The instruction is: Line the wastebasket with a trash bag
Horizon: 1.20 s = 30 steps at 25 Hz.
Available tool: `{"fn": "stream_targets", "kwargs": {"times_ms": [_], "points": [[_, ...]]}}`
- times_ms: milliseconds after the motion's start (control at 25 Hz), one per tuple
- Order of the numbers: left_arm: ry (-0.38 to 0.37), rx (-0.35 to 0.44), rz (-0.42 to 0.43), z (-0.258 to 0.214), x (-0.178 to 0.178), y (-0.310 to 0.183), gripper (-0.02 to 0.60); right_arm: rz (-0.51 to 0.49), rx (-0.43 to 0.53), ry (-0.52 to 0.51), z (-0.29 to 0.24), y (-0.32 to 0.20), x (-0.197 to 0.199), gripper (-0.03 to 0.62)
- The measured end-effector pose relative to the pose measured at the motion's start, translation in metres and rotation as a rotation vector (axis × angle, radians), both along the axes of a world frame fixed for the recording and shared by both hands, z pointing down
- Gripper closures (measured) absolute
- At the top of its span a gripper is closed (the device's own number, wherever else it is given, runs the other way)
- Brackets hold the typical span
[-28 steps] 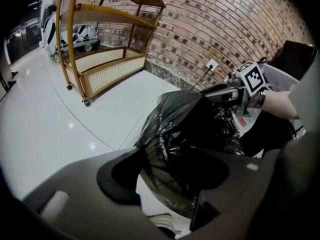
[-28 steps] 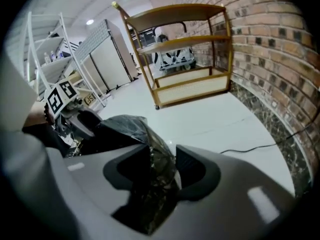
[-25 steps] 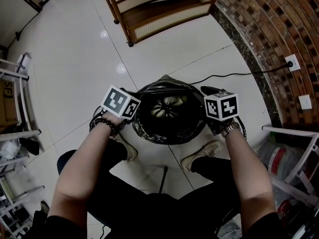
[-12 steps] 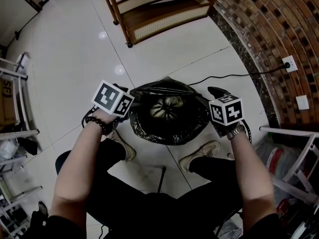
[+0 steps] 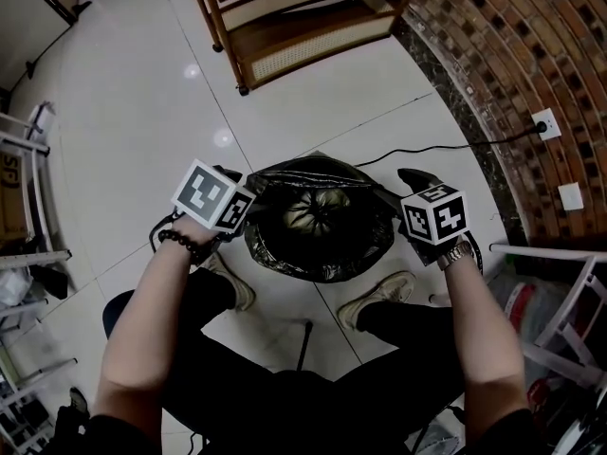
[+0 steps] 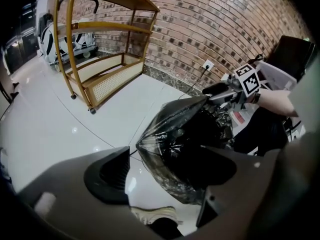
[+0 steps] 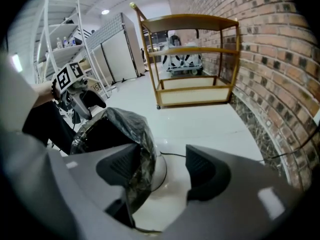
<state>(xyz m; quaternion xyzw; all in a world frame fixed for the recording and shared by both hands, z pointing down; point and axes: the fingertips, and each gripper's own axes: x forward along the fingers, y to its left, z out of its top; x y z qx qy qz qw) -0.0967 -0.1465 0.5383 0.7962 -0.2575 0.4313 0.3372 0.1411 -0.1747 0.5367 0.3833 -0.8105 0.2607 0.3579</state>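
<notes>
Head view: the wastebasket [image 5: 313, 265], draped inside and over its rim by the black trash bag [image 5: 320, 211], stands on white floor [image 5: 142, 93] just ahead of the person's shoes [image 5: 232, 289]. Open tile lies beyond it and to the left. A wooden cart [image 5: 294, 17] stands farther off, and a brick wall [image 5: 512, 64] and a cable [image 5: 427, 148] edge the right. Both forearms reach forward, with the left gripper [image 5: 235, 186] and right gripper [image 5: 414, 183] flanking the rim and pitched downward.

Left gripper view: its jaws have just been opening and stand wide. The bag's bulging corner shows between them, unpinched.

Right gripper view: its jaws have also been opening. Bag film hangs beside the left jaw, and a clear gap separates it from the other jaw.
</notes>
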Motion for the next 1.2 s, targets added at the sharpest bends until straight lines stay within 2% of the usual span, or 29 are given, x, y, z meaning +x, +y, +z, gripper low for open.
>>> {"fn": "stream_targets", "kwargs": {"times_ms": [160,320,600,960,1200], "points": [[-0.005,0.009,0.009,0.003,0.007,0.001,0.166,-0.006,-0.036,-0.030,0.008,-0.003,-0.008,0.295],[0.022,0.034,-0.008,-0.007,0.011,-0.006,0.166,-0.048,-0.072,-0.046,0.016,-0.003,-0.020,0.289],[0.031,0.075,-0.005,-0.021,0.010,-0.015,0.166,-0.144,-0.111,-0.121,0.009,0.004,-0.028,0.152],[0.033,0.126,0.010,-0.033,0.015,-0.022,0.166,-0.087,0.027,-0.138,-0.038,-0.014,-0.013,0.146],[0.028,0.121,0.018,-0.028,0.017,-0.018,0.166,-0.157,0.074,-0.107,-0.056,0.001,-0.031,0.148]]}}
